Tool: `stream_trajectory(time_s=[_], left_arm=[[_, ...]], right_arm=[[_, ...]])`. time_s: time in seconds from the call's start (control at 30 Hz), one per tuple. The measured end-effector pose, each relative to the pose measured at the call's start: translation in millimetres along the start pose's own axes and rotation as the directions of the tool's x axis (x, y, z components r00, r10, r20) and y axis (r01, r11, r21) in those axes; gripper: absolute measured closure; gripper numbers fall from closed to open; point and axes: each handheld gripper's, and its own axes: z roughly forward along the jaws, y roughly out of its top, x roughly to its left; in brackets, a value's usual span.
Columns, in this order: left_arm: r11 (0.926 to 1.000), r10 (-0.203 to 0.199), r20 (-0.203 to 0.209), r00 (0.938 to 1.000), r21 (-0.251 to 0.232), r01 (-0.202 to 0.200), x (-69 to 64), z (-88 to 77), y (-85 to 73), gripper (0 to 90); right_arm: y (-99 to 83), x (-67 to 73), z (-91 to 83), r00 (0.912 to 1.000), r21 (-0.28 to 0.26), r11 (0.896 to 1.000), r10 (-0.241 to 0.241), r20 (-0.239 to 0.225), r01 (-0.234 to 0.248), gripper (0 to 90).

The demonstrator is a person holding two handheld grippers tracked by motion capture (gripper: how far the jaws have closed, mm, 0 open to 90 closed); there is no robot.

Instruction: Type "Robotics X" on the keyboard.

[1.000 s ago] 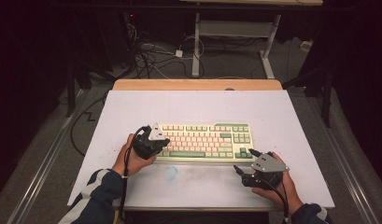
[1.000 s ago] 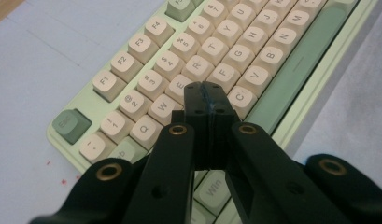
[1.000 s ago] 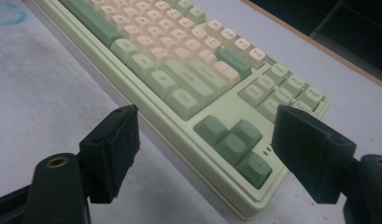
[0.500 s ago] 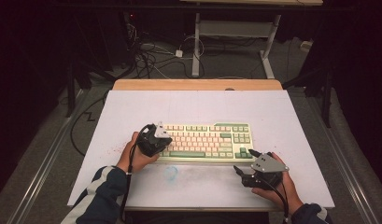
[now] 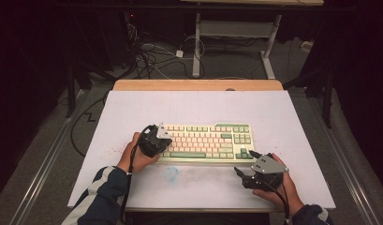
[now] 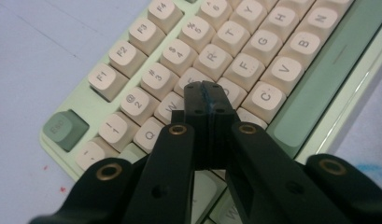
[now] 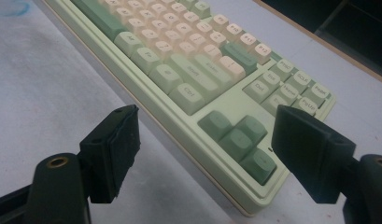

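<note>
Where the high view looks down on the white-covered rectangular table (image 5: 273, 117), the pale green keyboard with cream keycaps (image 5: 208, 143) lies a little toward the near edge, its long side parallel to that edge. The left gripper (image 5: 157, 140) sits over the keyboard's left end, held by the left hand (image 5: 135, 157), which rests on the table just beside that end. The right gripper (image 5: 247, 164) is off the keyboard's near right corner, close to it, in the right hand (image 5: 278, 192), which lies near the table's front edge. A wide bare stretch of table runs behind the keyboard up to the wooden strip (image 5: 198, 85) at the far edge, and there is bare surface to both sides. A small blue smudge (image 5: 171, 173) marks the cover in front of the keyboard, between the 2 hands.

In the left gripper view, the left gripper (image 6: 208, 93) has its jaws pressed together with nothing between them, the tips hovering over or touching the cream keys near W and E; which, I cannot tell. The keyboard's left edge with the green Esc key (image 6: 65, 129) is close by.

In the right gripper view, the right gripper (image 7: 205, 140) has its jaws spread wide and empty. The keyboard's near right corner with the 4 green arrow keys (image 7: 240, 137) lies between them, untouched.
</note>
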Motion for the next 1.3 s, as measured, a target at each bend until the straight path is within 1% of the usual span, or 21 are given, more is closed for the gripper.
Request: stream_trajectory(time_s=[0.1, 0.13, 0.3, 0.43, 0.5, 0.57, 0.6, 0.67, 0.7, 0.73, 0.8, 0.87, 0.9, 1.0, 1.07, 1.1, 1.17, 1.2, 1.23, 1.27, 1.3], left_arm=[[0.9999, 0.005, -0.006, 1.0, -0.015, -0.005, 1.0, -2.2, 0.6, 87.4], [0.9998, -0.001, -0.004, 1.0, -0.021, 0.001, 1.5, -3.4, 1.3, 87.4], [0.9975, -0.005, 0.001, 1.0, -0.071, 0.005, 1.4, -10.1, 5.0, 84.8], [0.997, 0.007, 0.004, 1.0, -0.078, -0.007, 0.2, -13.5, 5.2, 82.4], [0.9955, 0.011, -0.002, 0.9999, -0.094, -0.012, 0.9, -16.0, 5.5, 80.4], [0.992, 0.005, 0.004, 1.0, -0.126, -0.004, 2.4, -19.7, 4.9, 78.0], [0.9914, 0.006, 0.003, 1.0, -0.131, -0.006, 4.0, -21.3, 4.6, 77.6], [0.989, 0.011, -0.002, 0.9999, -0.148, -0.011, 6.0, -24.0, 3.2, 74.1], [0.9878, 0.008, -0.001, 1.0, -0.156, -0.008, 7.0, -25.8, 3.0, 72.6], [0.9882, 0.002, 0.006, 1.0, -0.153, -0.001, 7.9, -27.4, 2.9, 72.5], [0.9859, 0.009, 0.006, 0.9999, -0.167, -0.007, 8.0, -30.4, 1.2, 70.0], [0.9852, 0.006, 0.01, 0.9999, -0.172, -0.005, 8.9, -33.2, 0.3, 63.3], [0.9841, 0.011, 0.004, 0.9999, -0.177, -0.01, 9.3, -34.1, -0.6, 60.6], [0.9831, 0.015, 0.007, 0.9999, -0.183, -0.013, 9.9, -38.8, -3.5, 55.9], [0.9805, 0.027, -0.015, 0.9995, -0.194, -0.029, 10.2, -40.9, -5.5, 49.9], [0.9801, 0.023, -0.013, 0.9997, -0.197, -0.025, 10.1, -42.4, -6.3, 47.0], [0.9768, 0.02, -0.028, 0.9994, -0.212, -0.026, 10.0, -44.2, -7.6, 38.4], [0.9766, 0.019, -0.029, 0.9994, -0.214, -0.025, 10.2, -45.2, -8.1, 35.2], [0.9745, 0.016, -0.032, 0.9994, -0.223, -0.023, 10.0, -46.2, -9.0, 31.5], [0.9721, 0.014, -0.033, 0.9994, -0.234, -0.021, 9.9, -47.0, -9.9, 28.9], [0.9717, 0.015, -0.037, 0.9992, -0.235, -0.023, 10.3, -48.0, -10.8, 26.9]], right_arm=[[0.1, -0.6, -0.6, 1.0, -0.004, 1.0, 0.003, 0.001, -0.003, 24.1], [0.1, -0.7, -1.0, 1.0, -0.005, 1.0, 0.005, 0.0, -0.005, 24.1], [-0.2, -0.9, -1.4, 1.0, -0.004, 1.0, 0.006, 0.003, -0.006, 24.1], [0.1, 0.0, -1.4, 1.0, -0.004, 1.0, 0.002, 0.0, -0.002, 24.1], [0.0, -0.1, -1.5, 1.0, -0.005, 1.0, 0.003, -0.002, -0.003, 24.1], [-0.1, -0.5, -1.8, 1.0, -0.009, 1.0, 0.005, -0.005, -0.005, 24.1], [0.0, -0.6, -2.2, 1.0, -0.011, 1.0, 0.005, -0.007, -0.005, 24.1], [0.1, -0.6, -2.6, 1.0, -0.011, 1.0, 0.005, -0.006, -0.005, 24.0], [0.0, -0.7, -2.7, 1.0, -0.011, 1.0, 0.005, -0.006, -0.005, 24.0], [0.0, -0.7, -2.7, 1.0, -0.01, 1.0, 0.005, -0.005, -0.005, 24.0], [0.2, -0.7, -3.0, 1.0, -0.012, 1.0, 0.004, -0.004, -0.004, 24.0], [0.4, -0.8, -3.4, 1.0, -0.013, 1.0, 0.006, -0.003, -0.007, 24.0], [0.5, -0.8, -3.4, 1.0, -0.013, 1.0, 0.007, -0.003, -0.007, 24.0], [-0.1, -0.7, -3.4, 1.0, -0.011, 1.0, 0.006, -0.004, -0.006, 24.0], [-0.3, -1.0, -3.9, 1.0, -0.011, 1.0, 0.009, -0.002, -0.009, 24.0], [-0.3, -1.7, -4.0, 1.0, -0.014, 1.0, 0.007, -0.003, -0.007, 24.0], [-0.3, -2.1, -4.6, 0.9999, -0.014, 1.0, 0.01, 0.001, -0.01, 24.0], [-0.3, -2.4, -4.7, 1.0, -0.015, 1.0, 0.01, 0.002, -0.01, 24.0], [-0.3, -2.3, -5.0, 0.9999, -0.015, 1.0, 0.013, 0.002, -0.013, 24.0], [-0.3, -2.3, -5.2, 0.9999, -0.015, 1.0, 0.012, 0.004, -0.011, 24.0], [-0.4, -2.3, -5.4, 0.9999, -0.016, 1.0, 0.011, 0.003, -0.011, 24.0]])
